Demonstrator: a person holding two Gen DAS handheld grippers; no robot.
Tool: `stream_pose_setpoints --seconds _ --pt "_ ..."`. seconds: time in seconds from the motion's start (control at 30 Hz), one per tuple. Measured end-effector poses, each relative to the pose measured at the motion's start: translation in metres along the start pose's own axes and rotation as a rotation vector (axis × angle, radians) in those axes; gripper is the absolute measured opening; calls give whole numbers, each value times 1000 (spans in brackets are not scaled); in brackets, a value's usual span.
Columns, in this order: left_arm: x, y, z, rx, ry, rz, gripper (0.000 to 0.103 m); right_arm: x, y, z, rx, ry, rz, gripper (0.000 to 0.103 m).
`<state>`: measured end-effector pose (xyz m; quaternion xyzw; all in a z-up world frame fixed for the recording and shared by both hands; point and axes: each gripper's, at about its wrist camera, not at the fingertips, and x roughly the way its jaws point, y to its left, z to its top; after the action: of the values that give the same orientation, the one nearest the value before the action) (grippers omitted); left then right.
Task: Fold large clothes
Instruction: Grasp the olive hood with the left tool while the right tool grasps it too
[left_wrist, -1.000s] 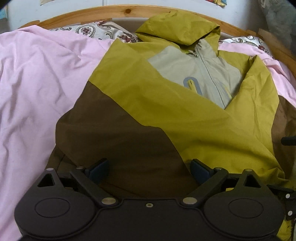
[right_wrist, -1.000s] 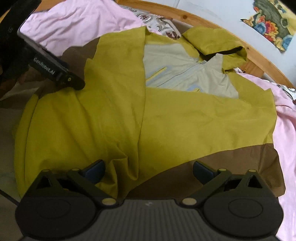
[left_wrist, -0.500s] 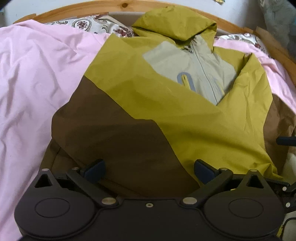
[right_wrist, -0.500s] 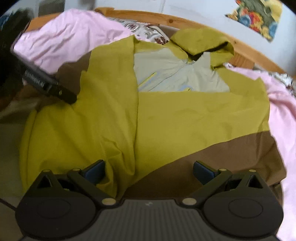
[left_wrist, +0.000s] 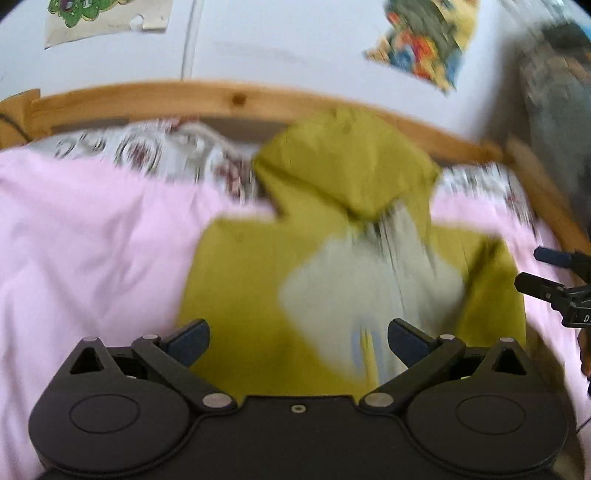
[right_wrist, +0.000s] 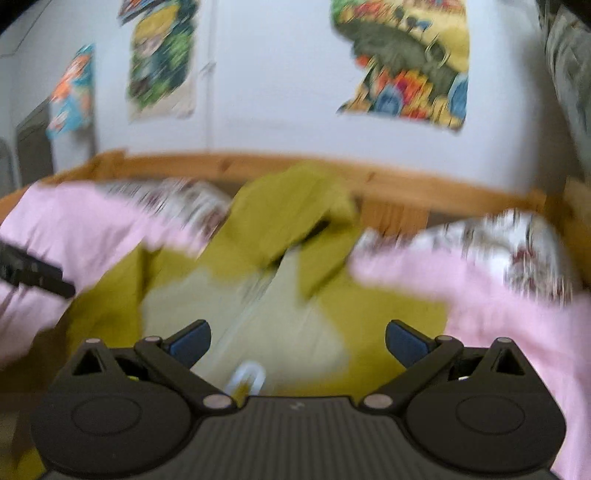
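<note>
Both grippers, left gripper (left_wrist: 298, 341) and right gripper (right_wrist: 298, 341), had swung up toward the wall with jaws wide and empty, while the soft, light, slippery jacket (left_wrist: 251, 295) lay on the bed (left_wrist: 74, 258), best grabbed by its hem.

The olive-yellow hooded jacket (left_wrist: 258, 280) with a pale grey chest panel lies flat, hood farthest.

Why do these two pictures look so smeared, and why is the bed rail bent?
Left wrist view: motion blur smears the jacket and pillows, while the left gripper stays sharp because the camera rides on it. Right wrist view: same blur on the posters; the wooden bed rail bows from fisheye distortion.
</note>
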<state>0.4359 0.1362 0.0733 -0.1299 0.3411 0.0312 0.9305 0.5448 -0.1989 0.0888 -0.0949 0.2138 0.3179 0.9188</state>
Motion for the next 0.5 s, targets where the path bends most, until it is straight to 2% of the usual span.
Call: stream_pose_setpoints --seconds 0.07,0.13,0.23,0.33,0.47,0.5 --pt "28 3 18 -49 -66 -33 102 29 -14 28 42 -40 -16 100" --pt "56 4 31 -84 -105 -50 101 62 -24 58 99 -40 -22 95" --pt "97 1 51 -86 -89 -74 94 110 -29 94 122 -23 -38 89" --pt "134 -4 63 -53 -54 -45 87 149 -25 117 70 9 -73 88" --pt "167 -1 67 -87 -51 -23 84 193 -27 124 44 115 -123 88" --pt "175 0 69 -106 -41 -22 84 202 -31 124 66 140 -107 87"
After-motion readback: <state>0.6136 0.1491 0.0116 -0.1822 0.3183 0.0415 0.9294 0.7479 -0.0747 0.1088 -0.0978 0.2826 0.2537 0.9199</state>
